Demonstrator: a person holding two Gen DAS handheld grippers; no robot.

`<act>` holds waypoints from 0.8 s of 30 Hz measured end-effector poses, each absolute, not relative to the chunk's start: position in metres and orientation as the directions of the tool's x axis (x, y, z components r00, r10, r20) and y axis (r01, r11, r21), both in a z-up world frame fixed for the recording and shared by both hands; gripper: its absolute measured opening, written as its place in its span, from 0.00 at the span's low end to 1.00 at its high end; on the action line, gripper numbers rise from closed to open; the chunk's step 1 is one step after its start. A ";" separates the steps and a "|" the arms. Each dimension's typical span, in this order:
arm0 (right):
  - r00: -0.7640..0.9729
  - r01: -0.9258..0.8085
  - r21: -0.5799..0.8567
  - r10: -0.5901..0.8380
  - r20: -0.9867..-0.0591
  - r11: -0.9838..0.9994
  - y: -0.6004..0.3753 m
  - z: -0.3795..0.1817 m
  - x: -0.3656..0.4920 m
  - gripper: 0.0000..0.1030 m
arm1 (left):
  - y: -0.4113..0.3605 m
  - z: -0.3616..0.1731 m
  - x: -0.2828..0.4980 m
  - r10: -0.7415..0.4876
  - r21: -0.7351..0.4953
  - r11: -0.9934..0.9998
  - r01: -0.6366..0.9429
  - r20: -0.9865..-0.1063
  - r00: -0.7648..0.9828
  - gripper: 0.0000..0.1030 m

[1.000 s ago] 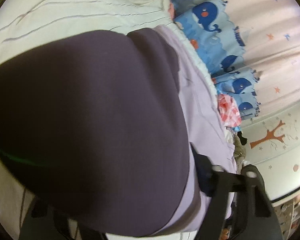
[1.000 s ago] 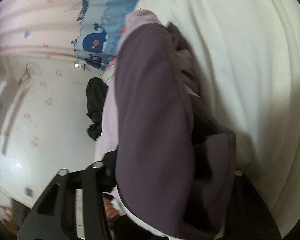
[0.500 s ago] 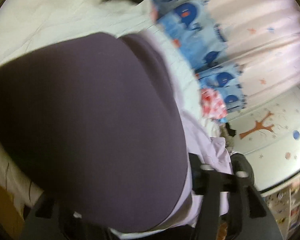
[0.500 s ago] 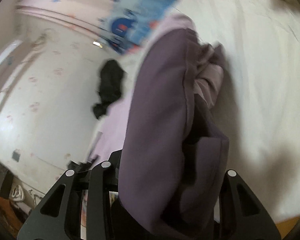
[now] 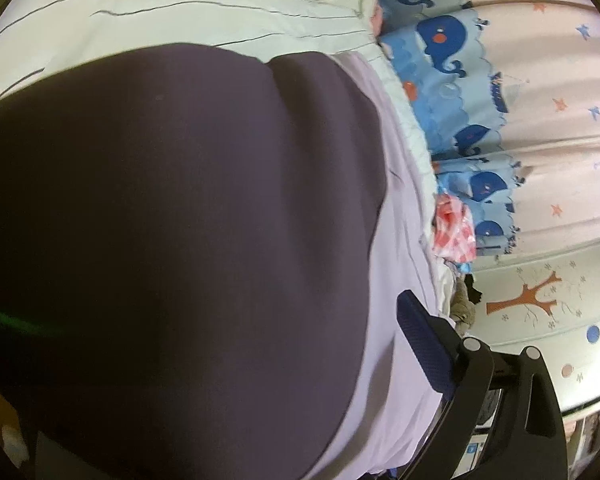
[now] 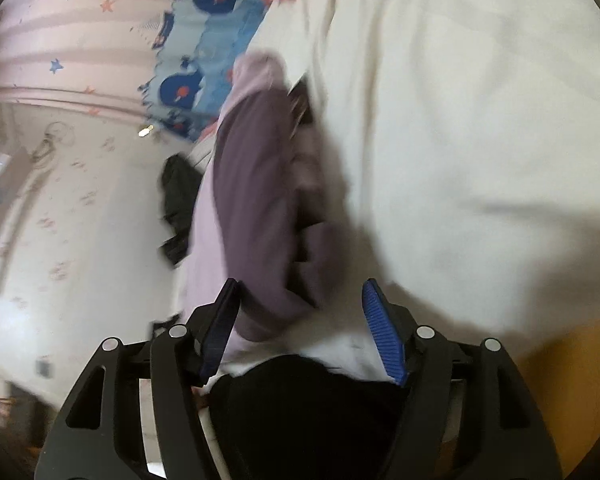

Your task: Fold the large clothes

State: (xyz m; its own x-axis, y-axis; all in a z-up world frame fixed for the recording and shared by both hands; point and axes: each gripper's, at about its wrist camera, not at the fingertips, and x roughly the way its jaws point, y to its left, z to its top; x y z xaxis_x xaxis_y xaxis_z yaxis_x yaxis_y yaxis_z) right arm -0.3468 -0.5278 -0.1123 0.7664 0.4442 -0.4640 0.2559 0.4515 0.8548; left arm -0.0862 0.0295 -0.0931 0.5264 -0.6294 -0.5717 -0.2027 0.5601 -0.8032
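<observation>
A dark purple garment with lilac lining [image 5: 188, 216] lies folded on the white bedcover [image 5: 204, 12] and fills most of the left wrist view. My left gripper [image 5: 228, 380] has its jaws opening. Its right blue pad [image 5: 424, 344] stands bare beside the lilac edge, and the garment hides its other finger. In the right wrist view the same garment [image 6: 260, 200] lies as a long bundle running away from me. My right gripper [image 6: 300, 284] sits at its near end with jaws opening. The bundle's end is between the two blue pads, and the right pad [image 6: 384, 332] is off the cloth.
A blue whale-print cloth [image 5: 444, 80] and a pink star curtain [image 5: 560, 128] run along the bed's far side. A red checked cloth [image 5: 456, 236] and a black garment [image 6: 178, 204] lie near the wall. A wooden bed edge [image 6: 564, 364] shows at the lower right.
Both grippers' jaws have spread and let go of the garment. The right gripper has pulled back toward the bundle's near end. The left one's right pad has come off the cloth.
</observation>
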 end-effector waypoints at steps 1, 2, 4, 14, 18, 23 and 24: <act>0.777 0.284 0.823 0.384 -0.498 0.492 -0.536 -0.106 -0.362 0.59 | 0.030 -0.092 -0.088 -0.630 -0.804 0.563 -0.192 -0.568 0.529 0.89; 0.789 0.321 0.776 0.300 -0.536 0.542 -0.538 -0.093 -0.374 0.59 | 0.029 -0.091 -0.088 -0.628 -0.802 0.567 -0.185 -0.567 0.532 0.89; 0.799 0.348 0.710 0.202 -0.566 0.612 -0.541 -0.075 -0.385 0.62 | 0.028 -0.086 -0.090 -0.617 -0.792 0.587 -0.167 -0.571 0.541 0.89; 0.838 0.120 0.319 0.077 -0.541 0.940 -0.419 0.042 -0.297 0.86 | 0.027 -0.082 -0.106 -0.571 -0.747 0.653 -0.126 -0.595 0.566 0.89; 0.820 0.032 0.243 0.113 -0.561 0.969 -0.374 0.051 -0.241 0.86 | 0.027 -0.085 -0.106 -0.571 -0.746 0.654 -0.126 -0.597 0.563 0.89; 0.800 -0.021 0.121 0.090 -0.593 0.992 -0.330 0.053 -0.198 0.86 | 0.022 -0.084 -0.093 -0.575 -0.749 0.650 -0.126 -0.594 0.563 0.89; 0.794 -0.023 0.101 0.080 -0.603 0.995 -0.323 0.050 -0.189 0.86 | 0.021 -0.084 -0.088 -0.576 -0.750 0.649 -0.126 -0.593 0.562 0.89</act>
